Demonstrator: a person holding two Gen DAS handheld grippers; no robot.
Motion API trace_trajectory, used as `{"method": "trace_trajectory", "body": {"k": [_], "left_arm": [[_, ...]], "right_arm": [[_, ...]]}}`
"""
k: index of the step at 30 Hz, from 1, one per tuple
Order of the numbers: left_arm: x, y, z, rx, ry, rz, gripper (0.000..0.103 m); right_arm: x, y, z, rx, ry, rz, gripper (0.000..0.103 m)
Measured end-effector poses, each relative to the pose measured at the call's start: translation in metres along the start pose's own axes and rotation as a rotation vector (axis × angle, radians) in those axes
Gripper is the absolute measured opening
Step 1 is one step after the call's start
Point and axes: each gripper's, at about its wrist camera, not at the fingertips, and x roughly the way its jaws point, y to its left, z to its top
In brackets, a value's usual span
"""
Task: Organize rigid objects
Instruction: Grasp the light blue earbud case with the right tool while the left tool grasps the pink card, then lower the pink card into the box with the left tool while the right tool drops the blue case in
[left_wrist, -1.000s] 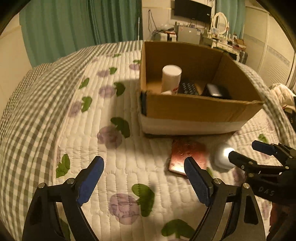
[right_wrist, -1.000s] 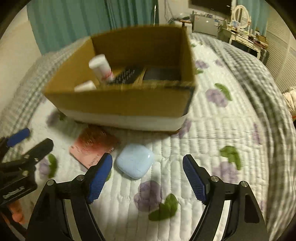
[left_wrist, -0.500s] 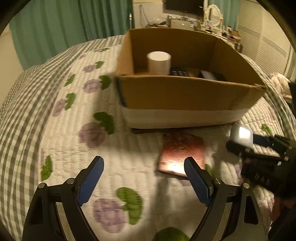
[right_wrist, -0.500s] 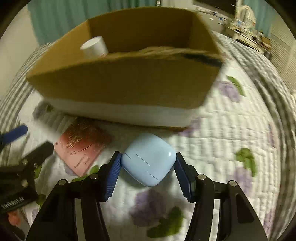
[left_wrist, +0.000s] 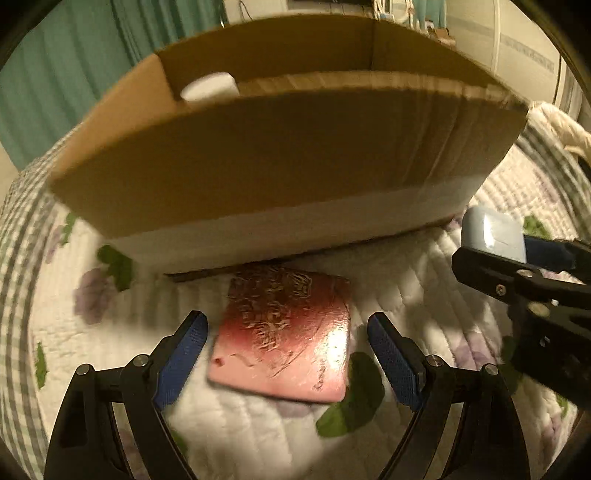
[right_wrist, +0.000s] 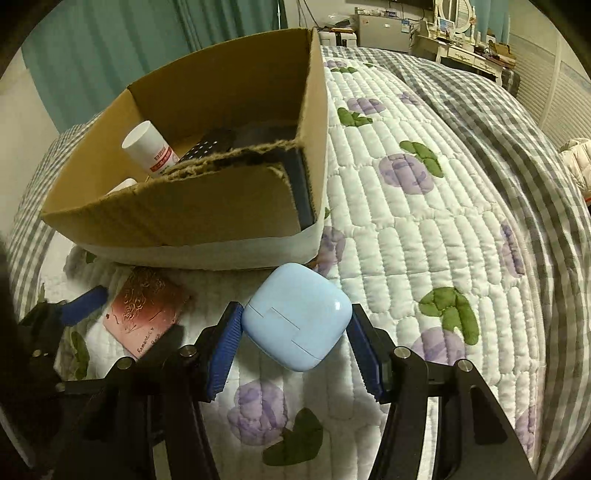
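My right gripper (right_wrist: 295, 343) is shut on a pale blue earbud case (right_wrist: 297, 315) and holds it above the quilt, just in front of the cardboard box (right_wrist: 207, 221). The case also shows in the left wrist view (left_wrist: 491, 232). My left gripper (left_wrist: 286, 350) is open, its fingers on either side of a flat pink booklet (left_wrist: 288, 332) that lies on the quilt before the box (left_wrist: 280, 158). The booklet also shows in the right wrist view (right_wrist: 146, 317). The box holds a white bottle (right_wrist: 147, 147) and dark items (right_wrist: 214, 146).
The floral quilted bedspread (right_wrist: 424, 229) covers the bed, with a grey checked border (right_wrist: 517, 122). Teal curtains (right_wrist: 110, 55) hang behind. A desk with clutter (right_wrist: 465, 40) stands at the back right.
My right gripper has lifted the blue case off the quilt. My left gripper has moved forward and down, so its open fingers now flank the pink booklet.
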Motion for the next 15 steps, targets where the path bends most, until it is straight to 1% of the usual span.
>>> {"method": "trace_trajectory", "body": {"k": [1,2,3,4,7,10,15], "left_arm": [[0.003,-0.002,0.000,0.006,0.003,0.005,0.089],[0.004,-0.002,-0.001,0.008,-0.001,0.006,0.086],[0.003,-0.002,-0.001,0.005,-0.009,0.008,0.075],[0.001,-0.001,-0.001,0.002,-0.013,0.006,0.073],[-0.004,0.000,-0.002,0.005,-0.011,-0.019,0.072],[-0.014,0.003,-0.006,0.008,-0.024,-0.022,0.072],[-0.040,0.012,-0.010,-0.041,-0.045,-0.031,0.072]], "right_arm": [[0.002,0.001,-0.001,-0.002,0.003,0.001,0.057],[0.004,0.003,-0.002,-0.003,0.007,0.001,0.057],[0.005,0.003,-0.003,-0.004,0.011,0.000,0.057],[0.008,0.004,-0.004,-0.006,0.013,0.001,0.057],[0.010,0.006,-0.005,-0.014,0.013,0.007,0.057],[0.006,0.004,-0.005,-0.018,0.006,0.006,0.057],[-0.013,0.004,-0.006,-0.016,-0.016,0.020,0.057]]}}
